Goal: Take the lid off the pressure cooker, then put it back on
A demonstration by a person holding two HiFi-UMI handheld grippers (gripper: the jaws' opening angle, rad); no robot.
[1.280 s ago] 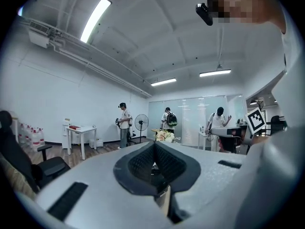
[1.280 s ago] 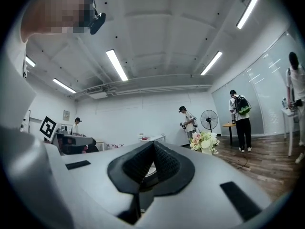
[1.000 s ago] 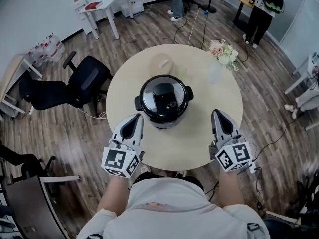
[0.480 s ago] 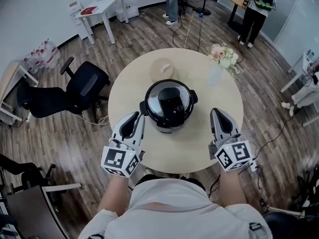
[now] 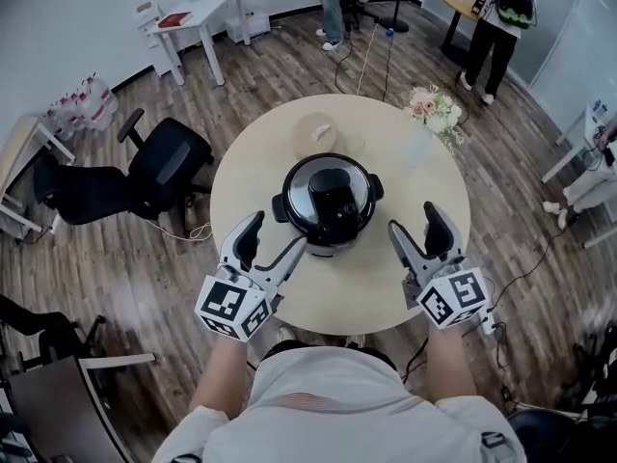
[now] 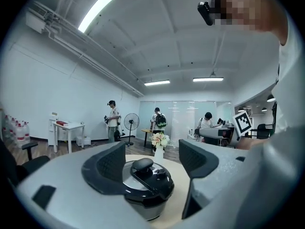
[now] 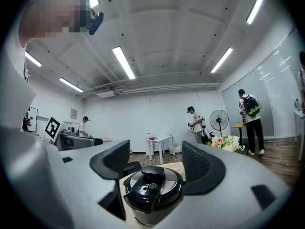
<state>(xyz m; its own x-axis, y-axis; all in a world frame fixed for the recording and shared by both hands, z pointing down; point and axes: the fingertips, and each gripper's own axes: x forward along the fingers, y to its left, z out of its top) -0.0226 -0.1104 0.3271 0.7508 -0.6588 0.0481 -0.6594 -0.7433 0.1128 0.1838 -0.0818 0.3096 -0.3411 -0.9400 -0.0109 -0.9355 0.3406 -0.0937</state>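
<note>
Pressure cooker [image 5: 328, 205] dead centre on the round surface [image 5: 386, 292], lid [image 5: 307, 183] on. Left hand-held gripper [image 5: 276, 233] and right hand-held gripper [image 5: 415, 220] flank its near side, jaws just sprung apart, nothing between them, no contact. That lid looks heavy, rigid, glossy metal, likely slippery; the black handle [image 5: 333, 196] across the top is the place to grip and twist.

Count: 1 pressure cooker [image 7: 152, 213] w/ 1 lid [image 5: 331, 193], 1 rnd table [image 5: 371, 287], 1 flower vase [image 5: 418, 138], 1 floor fan [image 6: 132, 123], 1 white side table [image 5: 198, 8], 2 grippers (left gripper [image 5: 276, 233], right gripper [image 5: 415, 220]), 3 ppl in bkgd [image 6: 113, 123].
</note>
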